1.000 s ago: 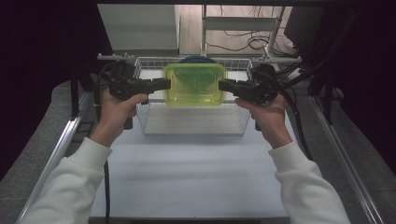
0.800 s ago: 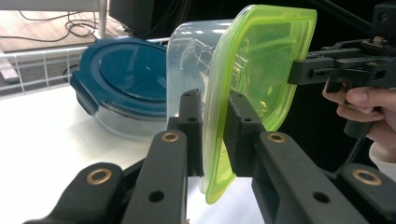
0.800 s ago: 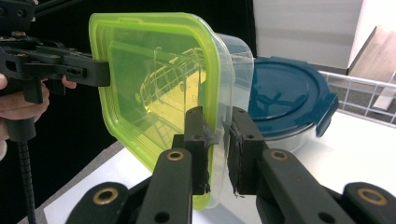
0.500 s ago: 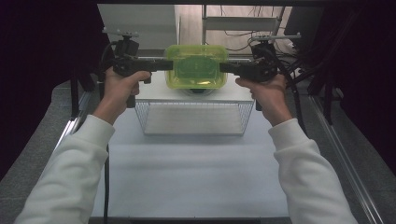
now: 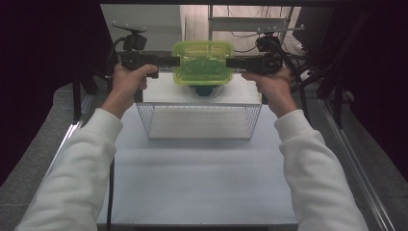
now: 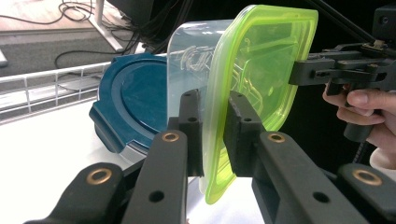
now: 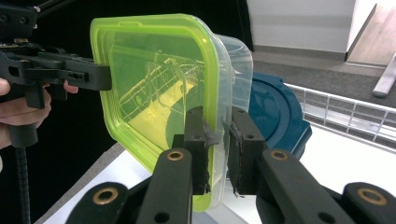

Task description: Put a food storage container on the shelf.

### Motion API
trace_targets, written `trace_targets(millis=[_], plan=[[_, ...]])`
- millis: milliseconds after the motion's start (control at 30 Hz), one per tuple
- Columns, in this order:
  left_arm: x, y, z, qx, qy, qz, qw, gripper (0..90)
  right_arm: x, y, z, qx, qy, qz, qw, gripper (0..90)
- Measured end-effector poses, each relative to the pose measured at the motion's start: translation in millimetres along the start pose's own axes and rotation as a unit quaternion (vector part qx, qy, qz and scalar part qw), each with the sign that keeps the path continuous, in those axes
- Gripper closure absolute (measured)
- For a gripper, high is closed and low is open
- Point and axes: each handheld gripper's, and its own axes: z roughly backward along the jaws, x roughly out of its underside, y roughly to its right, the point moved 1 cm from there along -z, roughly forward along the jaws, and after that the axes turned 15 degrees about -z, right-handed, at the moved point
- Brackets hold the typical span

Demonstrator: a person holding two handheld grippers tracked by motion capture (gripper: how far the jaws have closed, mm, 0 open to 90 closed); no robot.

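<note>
The white table point(image 5: 202, 183) bears an empty wire mesh basket point(image 5: 199, 120). The clear plastic container with lime-green lid point(image 5: 203, 63) has left the basket and now hangs beyond it, above a dark blue lidded container point(image 5: 204, 90). Left gripper point(image 5: 168, 61) and right gripper point(image 5: 236, 62) clamp its opposite rims. Judgement: stacking placement follows.

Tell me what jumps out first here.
The clear container with a lime-green lid, held in the air at the table's far end, the left claw and right claw each clamped on one lid edge. Under it sits a dark blue lidded container; nearer, an empty wire basket.
</note>
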Motion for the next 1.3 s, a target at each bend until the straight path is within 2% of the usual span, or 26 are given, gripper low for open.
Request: trace_targets(millis=[100, 267, 333, 500, 667, 800, 967, 1067, 1300], plan=[[-0.2, -4.2, -4.6, 0.003, -0.005, 0.009, 0.9999, 79.0, -1.9, 4.9, -3.3, 0.000, -0.006, -0.009, 0.9999, 78.4], [-0.8, -17.2, -16.0, 0.009, -0.018, 0.040, 0.9990, 79.0, -7.1, 17.5, -12.6, -0.003, -0.019, -0.046, 0.9988, 78.4], [0.0, -20.3, -19.4, 0.006, -0.023, 0.045, 0.9987, 79.2, -8.2, 21.0, -16.4, -0.001, -0.024, -0.054, 0.9983, 78.4], [-0.7, -26.5, -25.0, 0.011, -0.012, 0.069, 0.9975, 78.7, -11.4, 29.8, -23.3, -0.001, -0.030, -0.084, 0.9960, 78.3], [-1.0, -35.6, -28.3, 0.023, -0.005, 0.099, 0.9948, 77.8, -18.1, 38.1, -28.5, -0.009, -0.039, -0.122, 0.9917, 77.6], [-0.6, -42.8, -31.7, 0.024, 0.000, 0.121, 0.9924, 77.4, -22.9, 41.7, -33.1, -0.010, -0.043, -0.141, 0.9890, 77.0], [0.2, -48.3, -39.0, 0.016, -0.007, 0.134, 0.9908, 76.3, -27.4, 48.7, -40.0, -0.012, -0.049, -0.165, 0.9851, 74.8], [1.7, -53.4, -42.3, 0.018, -0.002, 0.150, 0.9884, 74.6, -28.6, 55.0, -45.6, -0.018, -0.054, -0.186, 0.9810, 73.2], [4.0, -57.6, -48.2, 0.013, -0.004, 0.156, 0.9876, 68.5, -27.0, 65.9, -54.5, -0.035, -0.047, -0.223, 0.9730, 70.0]])
